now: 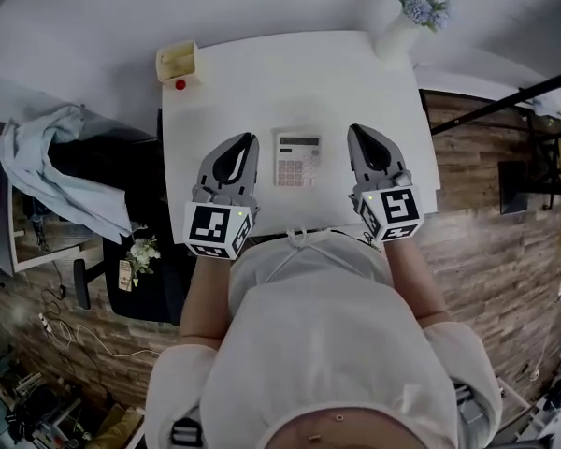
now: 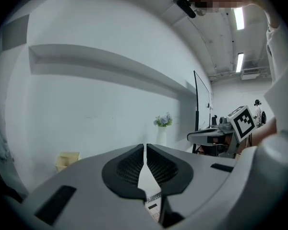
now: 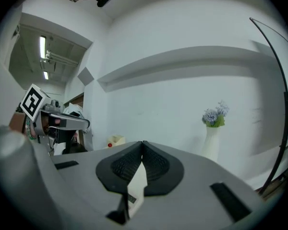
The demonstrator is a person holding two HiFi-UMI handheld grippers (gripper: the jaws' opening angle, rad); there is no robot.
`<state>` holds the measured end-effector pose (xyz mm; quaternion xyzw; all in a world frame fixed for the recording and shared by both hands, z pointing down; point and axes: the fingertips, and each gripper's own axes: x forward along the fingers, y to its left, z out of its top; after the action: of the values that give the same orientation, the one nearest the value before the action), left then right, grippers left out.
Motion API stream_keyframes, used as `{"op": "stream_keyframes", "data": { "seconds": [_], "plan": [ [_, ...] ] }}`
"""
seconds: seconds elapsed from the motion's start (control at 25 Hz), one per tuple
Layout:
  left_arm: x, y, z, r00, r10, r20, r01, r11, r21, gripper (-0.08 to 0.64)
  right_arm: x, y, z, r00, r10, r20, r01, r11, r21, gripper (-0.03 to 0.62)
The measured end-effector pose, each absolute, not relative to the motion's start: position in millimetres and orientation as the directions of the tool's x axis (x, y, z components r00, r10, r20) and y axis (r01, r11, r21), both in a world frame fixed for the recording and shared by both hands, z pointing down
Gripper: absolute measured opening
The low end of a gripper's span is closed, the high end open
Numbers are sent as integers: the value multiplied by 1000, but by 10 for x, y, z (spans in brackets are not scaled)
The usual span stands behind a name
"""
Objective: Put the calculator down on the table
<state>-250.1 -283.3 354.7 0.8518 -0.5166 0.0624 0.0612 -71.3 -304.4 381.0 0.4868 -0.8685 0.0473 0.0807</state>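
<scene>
A pale calculator (image 1: 297, 158) lies flat on the white table (image 1: 252, 82), face up, display toward the far side. My left gripper (image 1: 251, 139) hovers just left of it and my right gripper (image 1: 354, 130) just right of it, neither touching it. In the left gripper view the left gripper (image 2: 145, 147) has its jaws shut tip to tip with nothing between them. The right gripper (image 3: 143, 145) looks the same in its own view, shut and empty. A sliver of the calculator (image 2: 154, 203) shows low down behind the left jaws.
A small yellow box (image 1: 178, 61) and a red object (image 1: 180, 85) sit at the table's far left corner. A white vase of flowers (image 1: 407, 21) stands at the far right corner. A chair draped with light blue cloth (image 1: 37, 157) is to the left.
</scene>
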Motion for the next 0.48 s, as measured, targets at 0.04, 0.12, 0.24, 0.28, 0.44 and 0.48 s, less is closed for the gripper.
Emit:
{"op": "stream_keyframes", "data": {
  "seconds": [0.04,0.12,0.24,0.28,0.44,0.48],
  "plan": [
    [-2524,-2826,3467,457,-876,155,-888,-458,32,34,-716,-3048,3741,-516,-839,172,-851,525,4,6],
    [-2555,-2808,3341,450,-883,135,-892,-452,11,26,-700,-3040,3615,-518,-843,143,-851,525,14,6],
    [-2554,-2799,3201,432,-894,119,-899,-438,-25,21,-630,-3040,3461,-510,-855,99,-858,514,22,6],
    [-2547,-2804,3161,429,-896,113,-900,-435,-35,20,-613,-3048,3424,-508,-857,88,-859,512,25,6],
    [-2538,-2813,3076,425,-899,105,-900,-432,-52,18,-627,-3052,3376,-518,-851,81,-852,522,38,6],
    [-2540,-2813,3073,425,-899,106,-901,-432,-51,18,-638,-3050,3381,-521,-849,83,-850,526,40,6]
  ]
}}
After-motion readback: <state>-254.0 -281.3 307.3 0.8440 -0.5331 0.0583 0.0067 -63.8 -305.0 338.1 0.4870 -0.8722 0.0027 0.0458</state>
